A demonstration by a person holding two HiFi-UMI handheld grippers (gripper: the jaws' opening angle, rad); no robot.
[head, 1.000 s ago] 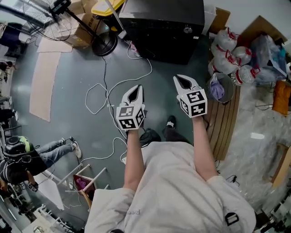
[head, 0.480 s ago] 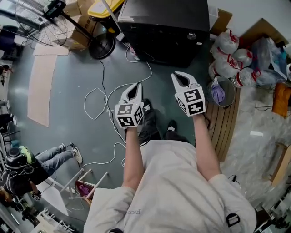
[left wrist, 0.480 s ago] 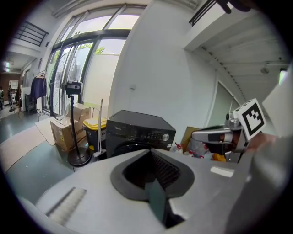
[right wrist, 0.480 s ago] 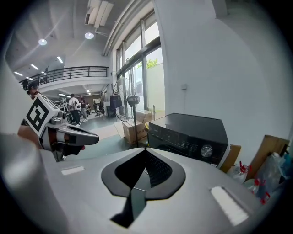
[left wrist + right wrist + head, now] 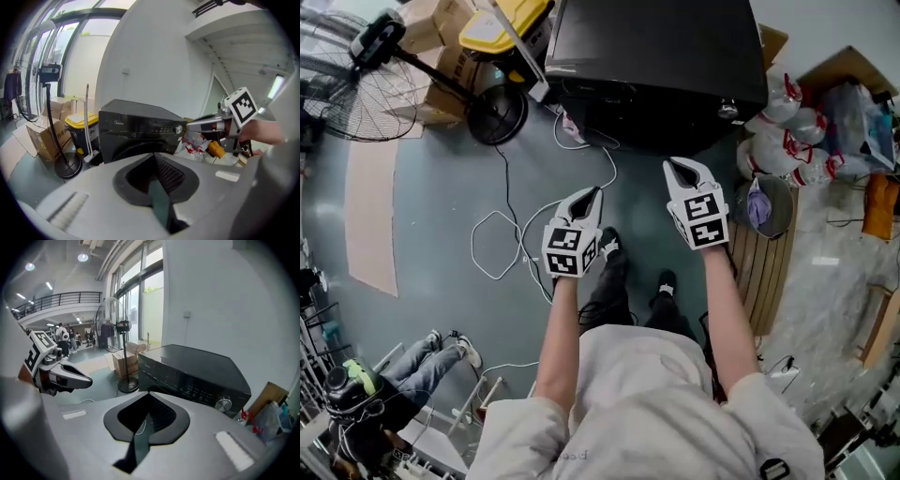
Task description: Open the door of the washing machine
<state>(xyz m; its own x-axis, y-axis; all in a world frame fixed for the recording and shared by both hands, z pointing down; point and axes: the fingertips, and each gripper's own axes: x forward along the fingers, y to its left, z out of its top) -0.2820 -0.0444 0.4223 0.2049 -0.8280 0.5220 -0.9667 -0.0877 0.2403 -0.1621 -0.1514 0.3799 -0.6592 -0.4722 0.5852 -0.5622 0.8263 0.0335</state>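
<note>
Grey floor (image 5: 431,216) strewn with cable (image 5: 502,246); washing machine (image 5: 656,66) nearer than a moment ago; left gripper (image 5: 589,195) and right gripper (image 5: 679,169) both pinched together, empty; door (image 5: 120,153) not yet reached.

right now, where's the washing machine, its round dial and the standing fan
washing machine (image 5: 656,47), head view, on its black top
round dial (image 5: 223,404), right gripper view, on the knob's face
standing fan (image 5: 499,114), head view, on its round base
</note>
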